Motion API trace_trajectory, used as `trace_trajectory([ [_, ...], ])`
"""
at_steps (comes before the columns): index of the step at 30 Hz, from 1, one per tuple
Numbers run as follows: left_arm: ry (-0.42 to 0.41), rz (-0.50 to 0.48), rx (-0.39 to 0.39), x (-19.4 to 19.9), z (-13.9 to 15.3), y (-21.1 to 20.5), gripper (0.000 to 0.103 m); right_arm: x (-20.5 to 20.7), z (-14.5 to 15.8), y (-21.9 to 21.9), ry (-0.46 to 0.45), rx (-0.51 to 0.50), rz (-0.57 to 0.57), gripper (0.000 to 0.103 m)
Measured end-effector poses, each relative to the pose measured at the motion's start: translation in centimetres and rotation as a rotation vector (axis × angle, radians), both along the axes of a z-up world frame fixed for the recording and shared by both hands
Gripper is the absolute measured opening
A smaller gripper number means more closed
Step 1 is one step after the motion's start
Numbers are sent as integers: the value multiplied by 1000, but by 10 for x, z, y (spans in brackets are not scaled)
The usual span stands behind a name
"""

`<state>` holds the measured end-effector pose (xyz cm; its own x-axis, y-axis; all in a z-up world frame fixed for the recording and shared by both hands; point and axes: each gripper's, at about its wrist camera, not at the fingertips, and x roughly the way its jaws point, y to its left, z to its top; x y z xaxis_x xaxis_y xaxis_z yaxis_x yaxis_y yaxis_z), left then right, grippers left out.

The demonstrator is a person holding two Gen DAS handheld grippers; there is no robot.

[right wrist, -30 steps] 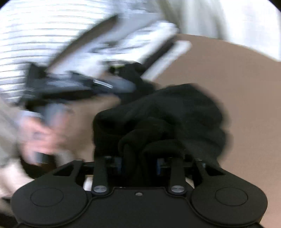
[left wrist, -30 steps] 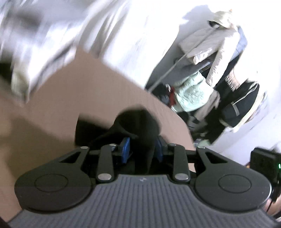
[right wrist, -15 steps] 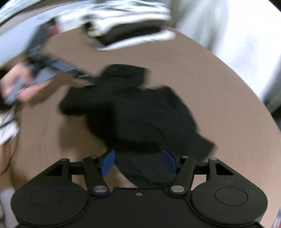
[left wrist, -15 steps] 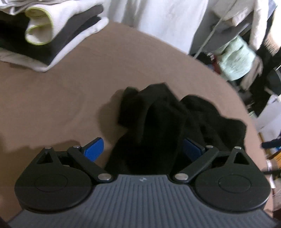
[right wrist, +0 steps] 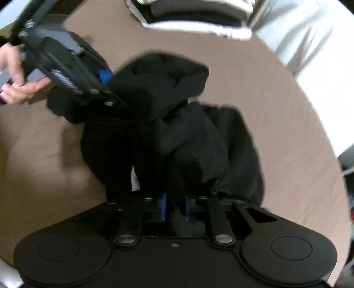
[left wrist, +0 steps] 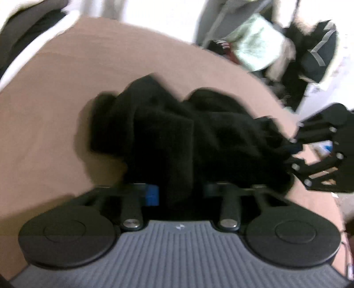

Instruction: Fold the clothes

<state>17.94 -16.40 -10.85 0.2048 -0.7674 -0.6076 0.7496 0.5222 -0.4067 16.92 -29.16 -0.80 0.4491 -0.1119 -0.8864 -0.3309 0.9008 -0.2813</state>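
Left wrist view: left claw [left wrist: 179,196] closing on black garment [left wrist: 177,133], crumpled on brown worktop [left wrist: 55,99]; right claw [left wrist: 294,155] at garment's right edge.

Right wrist view: right claw [right wrist: 174,207] closing, black garment [right wrist: 177,133] pinched between blue pads [right wrist: 163,207]; hand [right wrist: 15,77] holds left claw [right wrist: 106,82] at garment's far left; folded clothes [right wrist: 194,17] stacked beyond.

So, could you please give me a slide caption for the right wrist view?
Right tool closing on a crumpled black garment on the brown bed cover, left tool alongside.

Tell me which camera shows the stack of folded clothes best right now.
The right wrist view: the folded stack lies at the far edge of the brown surface, its white and dark layers distinct. The left wrist view catches only a blurred corner of it at upper left.
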Motion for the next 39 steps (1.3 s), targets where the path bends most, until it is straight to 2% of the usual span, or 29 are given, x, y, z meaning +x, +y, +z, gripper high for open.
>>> trace_trajectory([
  [3, -71, 63, -41, 0, 21, 12, 15, 10, 39, -17, -94, 11, -116, 11],
  [6, -98, 142, -58, 5, 40, 35, 13, 23, 79, -41, -196, -4, -211, 10],
  [8, -156, 186, -44, 0, 56, 53, 12, 30, 109, -55, -284, -42, -244, 9],
  [13, -288, 324, -112, 2, 93, 100, 10, 47, 173, -84, -450, -69, -311, 8],
  [17, -319, 439, -193, 15, 112, 120, 10, 73, 192, -83, -533, -85, -298, 8],
  [19, -331, 459, -248, 15, 116, 127, 10, 100, 189, -74, -580, -128, -245, 8],
  [20, -308, 454, -279, 17, 116, 131, 10, 114, 186, -68, -606, -166, -216, 8],
  [22, -173, 444, -332, 29, 105, 138, 10, 142, 169, -56, -659, -310, -186, 17],
  [23, -100, 439, -358, 35, 100, 141, 10, 155, 159, -53, -668, -375, -211, 37],
  [24, -66, 459, -326, 42, 90, 141, 10, 168, 148, -50, -677, -441, -237, 58],
  [25, -41, 486, -279, 49, 80, 140, 10, 177, 139, -51, -671, -453, -275, 60],
  [26, -16, 513, -232, 55, 69, 139, 10, 181, 134, -60, -641, -371, -335, 59],
  [29, -42, 638, -12, 76, 45, 138, 10, 172, 116, -87, -561, -102, -538, 59],
  [31, -50, 695, 35, 88, 42, 142, 10, 153, 96, -100, -500, 83, -628, 59],
  [33, -90, 718, 43, 91, 47, 143, 10, 127, 74, -105, -434, 236, -652, 60],
  [35, -153, 695, 22, 88, 58, 142, 9, 102, 53, -98, -370, 308, -621, 61],
  [37, -152, 606, -52, 84, 69, 143, 10, 77, 32, -91, -339, 309, -613, 62],
  [39, -119, 562, -169, 78, 81, 152, 10, 53, 12, -87, -321, 299, -626, 63],
])
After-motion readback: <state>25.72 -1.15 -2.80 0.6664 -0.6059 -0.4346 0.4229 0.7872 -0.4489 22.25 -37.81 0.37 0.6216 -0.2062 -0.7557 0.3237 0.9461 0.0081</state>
